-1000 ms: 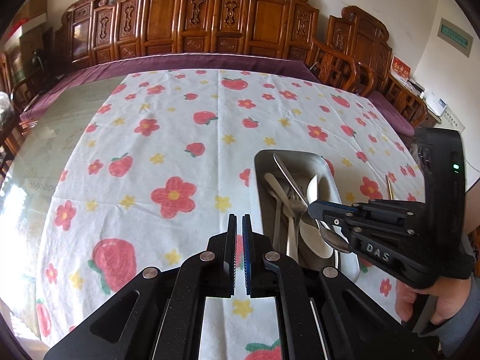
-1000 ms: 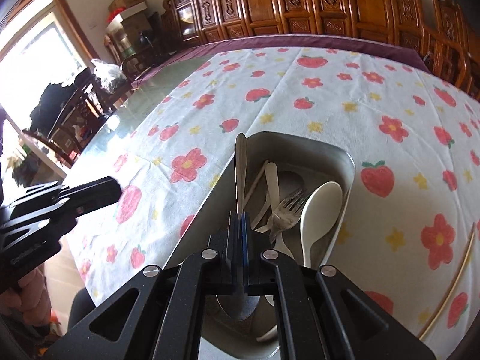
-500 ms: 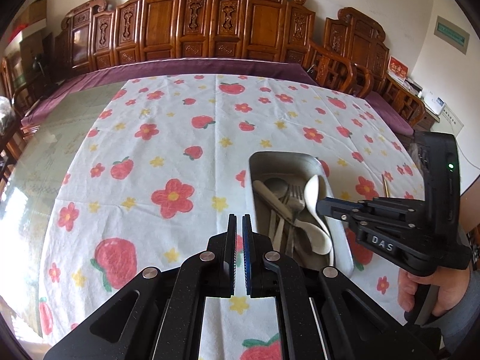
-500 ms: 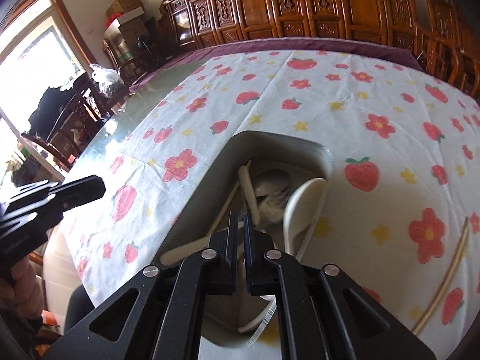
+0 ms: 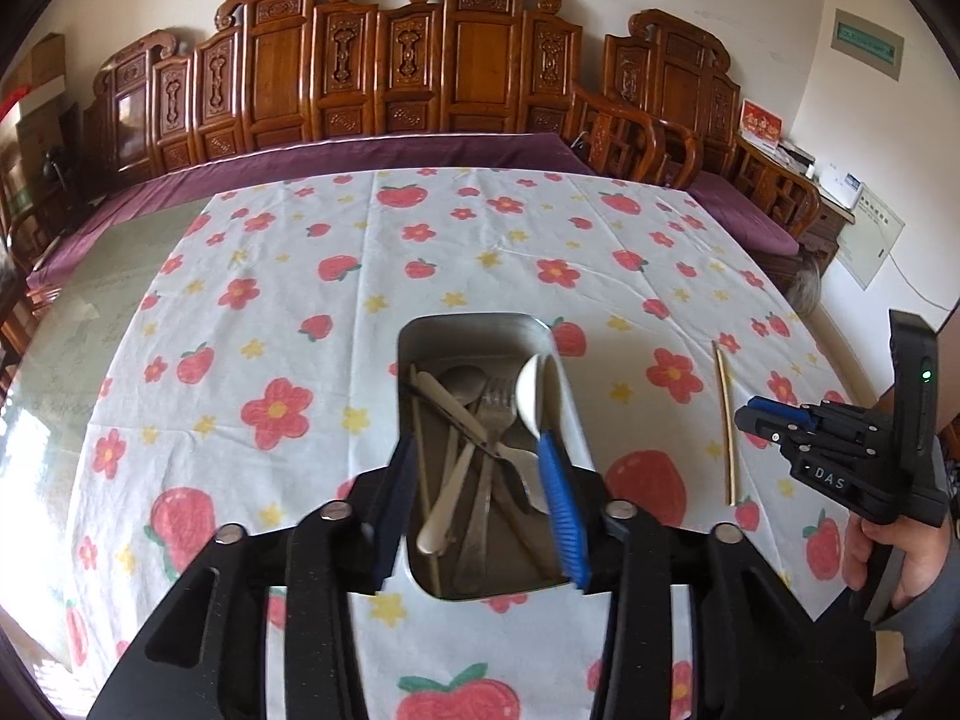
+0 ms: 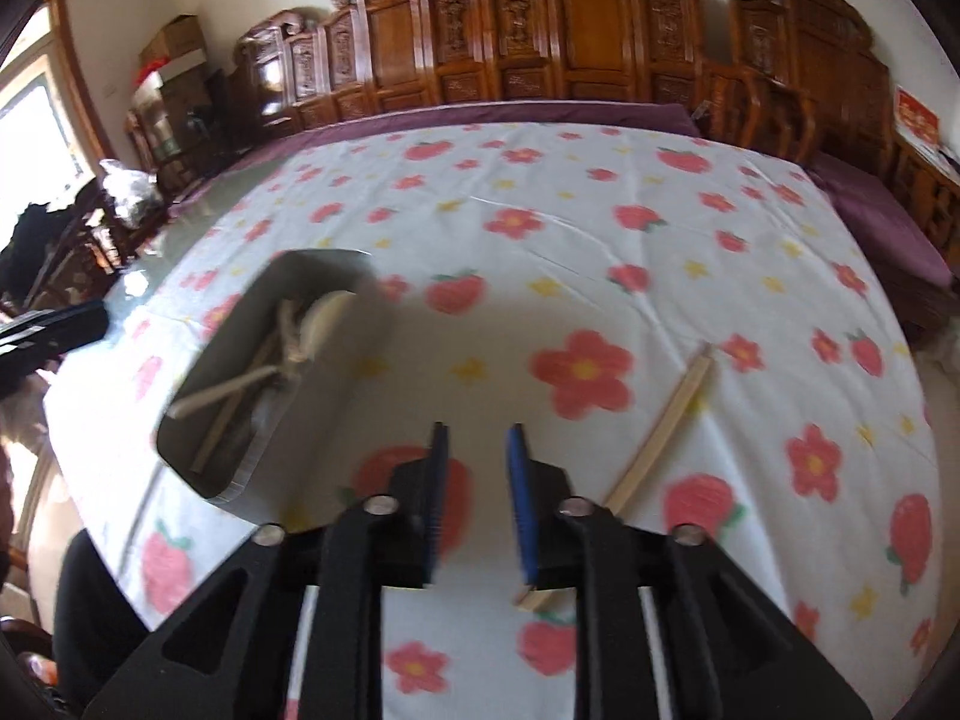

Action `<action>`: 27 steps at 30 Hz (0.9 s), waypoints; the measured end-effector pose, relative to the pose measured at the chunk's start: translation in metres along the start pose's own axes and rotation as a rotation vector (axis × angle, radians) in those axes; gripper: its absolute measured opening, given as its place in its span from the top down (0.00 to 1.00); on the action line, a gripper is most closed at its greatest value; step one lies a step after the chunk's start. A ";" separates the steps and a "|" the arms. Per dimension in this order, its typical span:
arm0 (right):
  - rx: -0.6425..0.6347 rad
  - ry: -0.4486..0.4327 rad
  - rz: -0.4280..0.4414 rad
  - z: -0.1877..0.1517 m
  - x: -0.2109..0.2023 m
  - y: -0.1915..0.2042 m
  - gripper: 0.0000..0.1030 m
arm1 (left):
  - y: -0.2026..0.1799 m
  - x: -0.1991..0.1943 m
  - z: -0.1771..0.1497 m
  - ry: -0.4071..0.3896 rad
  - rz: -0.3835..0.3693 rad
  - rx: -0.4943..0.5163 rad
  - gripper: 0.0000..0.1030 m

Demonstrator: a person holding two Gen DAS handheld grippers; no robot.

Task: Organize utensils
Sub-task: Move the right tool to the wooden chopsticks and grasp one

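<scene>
the surface [image 5: 252,276] is covered by a white cloth printed with red flowers and strawberries, with a row of carved wooden chairs [image 5: 384,60] beyond its far edge. a metal tray [image 5: 474,330] sits on the cloth and holds a white ceramic spoon [image 5: 531,396], a metal fork [image 5: 495,420], a metal spoon [image 5: 462,384] and some pale long-handled pieces crossed over one another. in the left wrist view the tray lies at twelve o'clock from the left hand-held gripper [image 5: 486,504], whose jaws have just been opening and now stand spread, one on each side of the tray's near end, with nothing pinched. a wooden chopstick [image 5: 726,420] lies on the cloth at about two o'clock from it, well apart from the tray. in the right wrist view, which is blurred, the right hand-held gripper [image 6: 477,498] has also just been parting its jaws; they stand a little apart over a printed strawberry with nothing between them. the chopstick [image 6: 660,432] runs from beside its right finger out toward one o'clock, and the tray [image 6: 240,360] lies at ten o'clock.
</scene>
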State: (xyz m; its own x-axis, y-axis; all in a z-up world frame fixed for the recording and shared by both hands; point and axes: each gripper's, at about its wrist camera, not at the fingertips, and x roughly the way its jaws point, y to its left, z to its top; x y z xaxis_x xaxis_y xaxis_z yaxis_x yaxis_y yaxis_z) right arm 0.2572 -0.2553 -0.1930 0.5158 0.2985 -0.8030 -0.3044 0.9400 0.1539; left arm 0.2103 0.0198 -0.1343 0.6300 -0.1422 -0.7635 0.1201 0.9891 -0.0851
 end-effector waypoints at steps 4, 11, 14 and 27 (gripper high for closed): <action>0.043 0.032 -0.066 -0.018 0.013 -0.034 0.74 | -0.015 0.000 0.000 0.000 -0.016 0.009 0.42; 0.138 0.080 -0.090 -0.032 0.038 -0.062 0.74 | -0.031 0.001 -0.006 0.012 -0.018 0.027 0.41; 0.153 0.092 -0.097 -0.029 0.046 -0.063 0.74 | -0.036 0.002 -0.008 0.018 -0.019 0.037 0.41; 0.220 0.154 -0.211 -0.014 0.064 -0.067 0.75 | -0.042 -0.002 -0.011 0.016 -0.048 0.040 0.41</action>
State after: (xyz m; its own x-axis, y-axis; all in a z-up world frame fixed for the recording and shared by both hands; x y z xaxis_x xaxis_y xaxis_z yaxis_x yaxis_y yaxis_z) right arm 0.2997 -0.3017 -0.2629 0.4170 0.0806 -0.9053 -0.0148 0.9965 0.0818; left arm 0.1955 -0.0205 -0.1359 0.6108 -0.1886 -0.7690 0.1805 0.9788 -0.0966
